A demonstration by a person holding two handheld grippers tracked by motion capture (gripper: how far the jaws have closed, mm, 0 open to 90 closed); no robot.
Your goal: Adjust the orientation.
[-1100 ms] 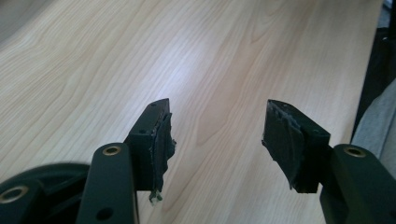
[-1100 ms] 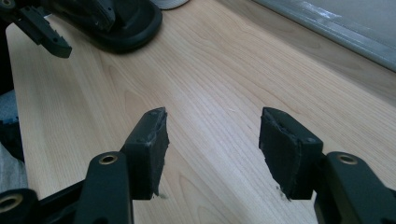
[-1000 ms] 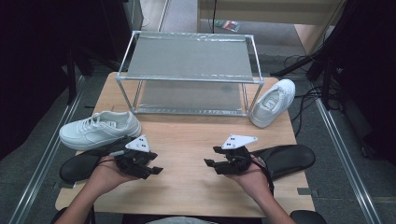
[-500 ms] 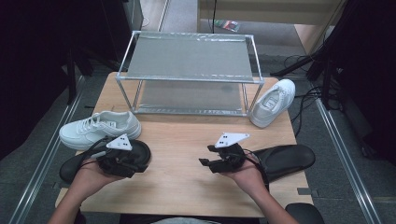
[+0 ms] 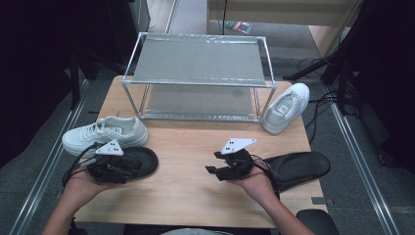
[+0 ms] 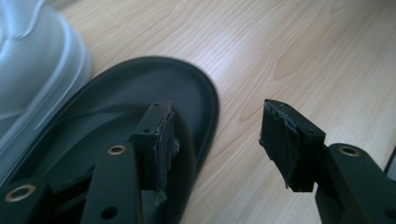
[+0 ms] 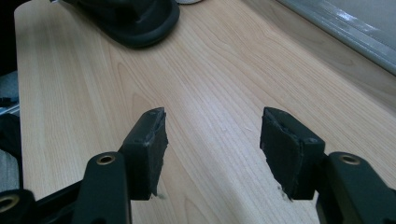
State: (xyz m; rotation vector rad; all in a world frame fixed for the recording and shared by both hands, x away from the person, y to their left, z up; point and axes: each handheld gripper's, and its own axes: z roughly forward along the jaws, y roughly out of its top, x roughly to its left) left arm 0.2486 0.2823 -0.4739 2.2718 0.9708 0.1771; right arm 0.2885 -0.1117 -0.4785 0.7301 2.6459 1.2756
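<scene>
Across the high view's centre spreads the wooden desk [image 5: 195, 191], and at its 12 o'clock edge stands a metal rack [image 5: 198, 78] with 2 shelves. At 2 o'clock, 1 white sneaker [image 5: 285, 107] leans against the rack's right post; at 9 o'clock another white sneaker [image 5: 105, 134] lies on its sole. Just below that one, at 8 o'clock, lies the left black slipper [image 5: 142, 160], and at 4 o'clock the right black slipper [image 5: 298, 168] lies over the desk's edge. The left gripper [image 5: 129, 169] hovers over the left black slipper; in the left gripper view its jaws have just been closing yet stand apart, 1 jaw above the slipper's footbed, the other above bare wood, the rim between them ungripped. The right gripper [image 5: 211, 162], at 5 o'clock, is held with jaws wide apart over bare desk, holding nothing.
</scene>
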